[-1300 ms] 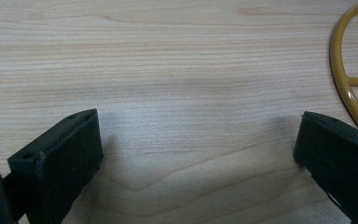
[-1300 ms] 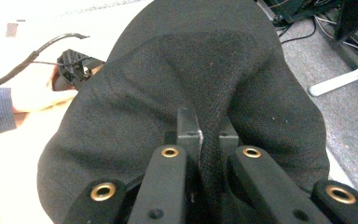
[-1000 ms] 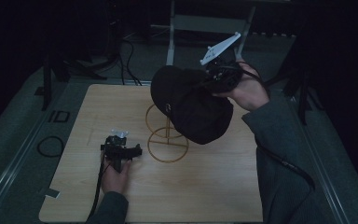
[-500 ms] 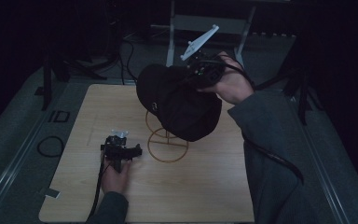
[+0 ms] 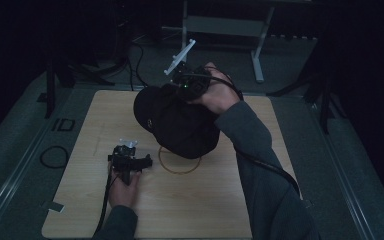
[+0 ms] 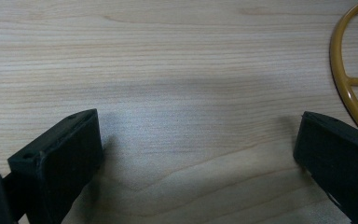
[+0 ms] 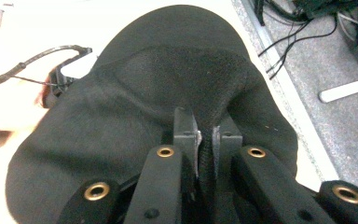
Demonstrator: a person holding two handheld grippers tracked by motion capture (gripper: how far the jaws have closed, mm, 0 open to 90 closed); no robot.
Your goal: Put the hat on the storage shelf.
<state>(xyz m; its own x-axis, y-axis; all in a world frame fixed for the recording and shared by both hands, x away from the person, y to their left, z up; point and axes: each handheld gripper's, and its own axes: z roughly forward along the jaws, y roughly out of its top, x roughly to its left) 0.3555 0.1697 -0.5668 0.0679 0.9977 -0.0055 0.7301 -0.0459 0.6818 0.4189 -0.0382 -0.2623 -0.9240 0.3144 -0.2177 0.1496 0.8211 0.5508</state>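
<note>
A black cap (image 5: pixel 180 125) hangs over the middle of the wooden table (image 5: pixel 260 200), with my right gripper (image 5: pixel 179 94) shut on a fold of its fabric near the top. In the right gripper view the cap (image 7: pixel 135 93) bulges ahead of the right gripper (image 7: pixel 206 135); its jaws have just eased open a trifle, and the fabric is still pinched between them. A gold wire stand (image 5: pixel 180 164) shows its ring base under the cap; its upright is hidden. My left gripper (image 5: pixel 130 159) rests open on the table left of the ring. The left gripper (image 6: pixel 198 149) has bare wood between its jaws, and the stand (image 6: pixel 349 88) curves at the right.
Cables (image 5: pixel 135 60) and metal frame legs (image 5: pixel 257 60) lie on the grey floor beyond the table's far edge. A cable loop (image 5: pixel 55 156) sits off the left edge. The person's right sleeve (image 5: pixel 260 165) crosses the table's right half.
The right hand has carried the cap left and slightly down, and it now covers the stand's upright and top. The left hand has not moved.
</note>
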